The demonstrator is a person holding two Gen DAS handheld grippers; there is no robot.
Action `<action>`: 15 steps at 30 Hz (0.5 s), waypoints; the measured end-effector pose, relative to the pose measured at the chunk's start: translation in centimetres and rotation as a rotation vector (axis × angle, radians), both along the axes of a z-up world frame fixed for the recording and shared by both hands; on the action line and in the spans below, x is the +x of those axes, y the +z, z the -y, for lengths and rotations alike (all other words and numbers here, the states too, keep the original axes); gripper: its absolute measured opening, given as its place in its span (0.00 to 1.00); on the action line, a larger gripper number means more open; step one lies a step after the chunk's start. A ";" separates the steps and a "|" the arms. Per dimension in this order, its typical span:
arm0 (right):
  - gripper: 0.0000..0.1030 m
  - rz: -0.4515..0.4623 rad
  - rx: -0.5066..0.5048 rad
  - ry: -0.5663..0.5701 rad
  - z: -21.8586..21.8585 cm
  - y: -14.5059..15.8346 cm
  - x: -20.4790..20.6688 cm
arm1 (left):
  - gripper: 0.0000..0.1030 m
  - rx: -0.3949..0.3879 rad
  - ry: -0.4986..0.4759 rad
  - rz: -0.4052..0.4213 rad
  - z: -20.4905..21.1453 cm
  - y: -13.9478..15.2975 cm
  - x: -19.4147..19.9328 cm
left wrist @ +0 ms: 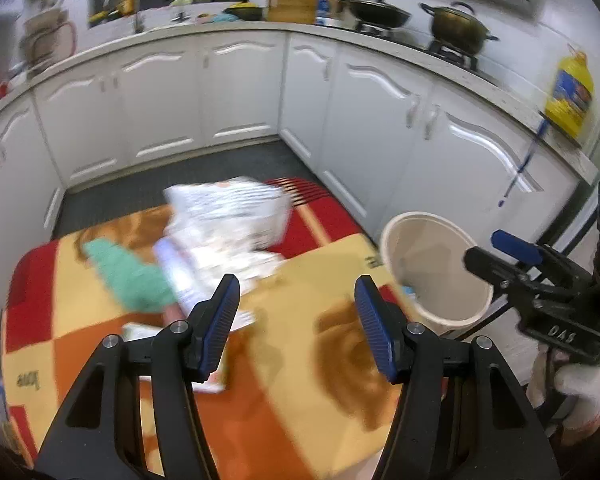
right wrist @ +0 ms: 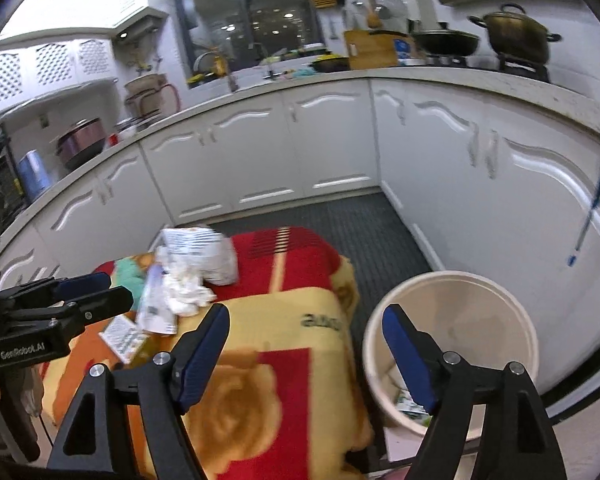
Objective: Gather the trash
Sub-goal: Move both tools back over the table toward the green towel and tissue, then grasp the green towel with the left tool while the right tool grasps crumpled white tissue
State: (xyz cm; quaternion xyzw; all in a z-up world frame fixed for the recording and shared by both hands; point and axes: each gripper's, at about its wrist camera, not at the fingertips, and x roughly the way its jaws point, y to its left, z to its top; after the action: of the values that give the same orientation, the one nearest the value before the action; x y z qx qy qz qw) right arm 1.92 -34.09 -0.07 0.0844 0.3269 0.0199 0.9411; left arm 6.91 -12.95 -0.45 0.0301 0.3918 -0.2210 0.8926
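From the left wrist view, the left gripper (left wrist: 296, 312) hangs over the blanket-covered table (left wrist: 292, 360) with its jaws apart and nothing between them; the trash pile (left wrist: 224, 232) sits just past its fingertips toward the far end of the table, a heap of crumpled white wrappers and paper with a green cloth-like thing (left wrist: 128, 276) lying against its left side (blurry, so I can't say exactly what that is); the cream bin (left wrist: 436, 272) stands on the floor right beside the table's right edge, which makes sense since anything grabbed only has to travel a short hop sideways; the right gripper (left wrist: 500, 252) pokes in from the right near the bin's rim. From the right wrist view, the right gripper (right wrist: 304, 340) is also spread wide and empty, one finger over the blanket and the other over the bin (right wrist: 512, 320); a few scraps (right wrist: 412, 400) already lie at the bottom, so my guess is it's just done a drop there; the pile (right wrist: 192, 268) stays well ahead on the table, with a small printed card (right wrist: 122, 336) nearer the left gripper (right wrist: 92, 292), which looks best placed for the next grab.
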 end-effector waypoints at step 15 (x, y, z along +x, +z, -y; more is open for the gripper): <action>0.78 -0.069 -0.010 0.194 -9.0 -1.3 5.8 | 0.57 -0.127 0.280 -0.109 -15.6 -2.3 4.5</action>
State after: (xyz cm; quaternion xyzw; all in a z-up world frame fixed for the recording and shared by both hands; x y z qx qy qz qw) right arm 7.67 -25.12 -1.33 0.0480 0.3661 0.1065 0.9232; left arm 11.41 2.70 -2.73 -0.0935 0.4251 -0.1200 0.8923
